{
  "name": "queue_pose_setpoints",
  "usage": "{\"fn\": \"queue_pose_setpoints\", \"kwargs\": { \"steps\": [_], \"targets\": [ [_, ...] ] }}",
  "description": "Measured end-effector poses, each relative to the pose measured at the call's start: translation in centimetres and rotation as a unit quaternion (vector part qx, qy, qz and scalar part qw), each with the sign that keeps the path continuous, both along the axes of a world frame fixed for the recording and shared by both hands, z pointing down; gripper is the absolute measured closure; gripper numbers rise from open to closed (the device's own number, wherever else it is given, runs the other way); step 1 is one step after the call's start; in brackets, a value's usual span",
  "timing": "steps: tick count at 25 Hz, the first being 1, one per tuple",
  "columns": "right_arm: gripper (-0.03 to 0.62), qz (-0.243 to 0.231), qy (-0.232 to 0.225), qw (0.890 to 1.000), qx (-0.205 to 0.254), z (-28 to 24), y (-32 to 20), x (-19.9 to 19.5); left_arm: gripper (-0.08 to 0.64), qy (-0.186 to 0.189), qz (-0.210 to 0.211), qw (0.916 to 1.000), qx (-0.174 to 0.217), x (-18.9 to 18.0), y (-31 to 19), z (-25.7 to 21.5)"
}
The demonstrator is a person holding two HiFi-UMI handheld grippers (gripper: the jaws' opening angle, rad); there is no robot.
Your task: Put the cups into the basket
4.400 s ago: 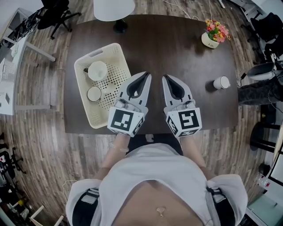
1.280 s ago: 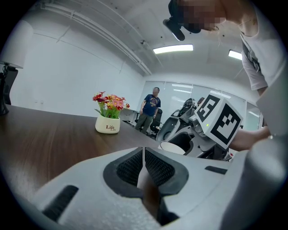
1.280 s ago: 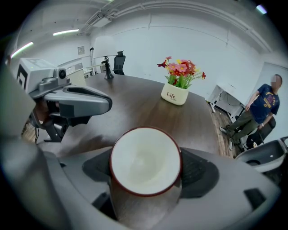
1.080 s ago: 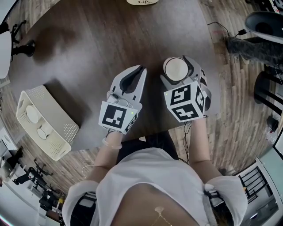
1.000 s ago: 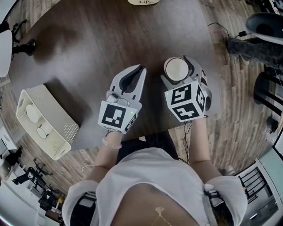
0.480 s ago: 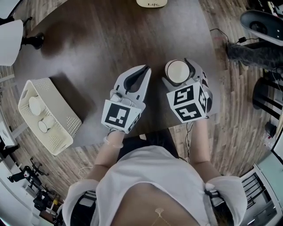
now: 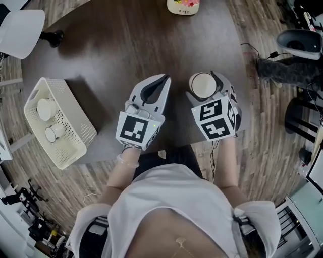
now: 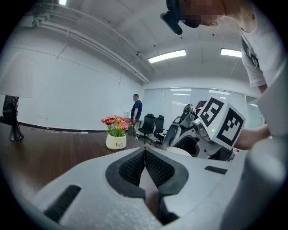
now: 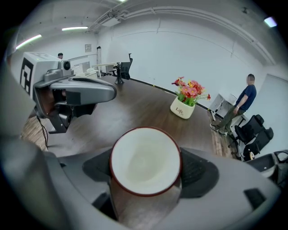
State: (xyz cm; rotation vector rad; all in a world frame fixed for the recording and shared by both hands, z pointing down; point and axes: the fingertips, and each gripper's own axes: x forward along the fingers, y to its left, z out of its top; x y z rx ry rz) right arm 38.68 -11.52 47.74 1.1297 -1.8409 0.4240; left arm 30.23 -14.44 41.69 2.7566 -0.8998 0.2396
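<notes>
A white cup [image 7: 203, 85] with a dark red rim sits upright between the jaws of my right gripper [image 7: 206, 84], which is shut on it above the table's right part. In the right gripper view the cup [image 9: 145, 160] fills the space between the pads. My left gripper [image 7: 165, 79] hovers beside it, jaws shut with nothing between them; in its own view the left gripper [image 8: 145, 152] has its pads meeting. The cream perforated basket [image 7: 75, 118] lies far left near the table's front edge, with two white cups [image 7: 46, 109] [image 7: 53, 132] inside.
A flower pot [image 7: 183, 6] stands at the table's far edge, also seen as the flower pot [image 9: 183, 108]. A white lamp [image 7: 20, 25] stands at the far left corner. Office chairs and cables lie on the floor to the right. A person [image 9: 240, 105] stands in the background.
Both grippers have risen a little, the right one carrying the cup. The head view has swung, so the basket and lamp now sit further right and lower in the picture.
</notes>
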Motion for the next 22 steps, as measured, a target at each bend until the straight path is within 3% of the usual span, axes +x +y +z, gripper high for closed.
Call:
{"fn": "queue_pose_setpoints", "kwargs": {
  "steps": [22],
  "targets": [
    [0.175, -0.035, 0.007, 0.999, 0.008, -3.4, 5.3, -5.8, 0.549, -0.014, -0.006, 0.9997, 0.021, -6.2, 4.9, -2.9]
  ]
}}
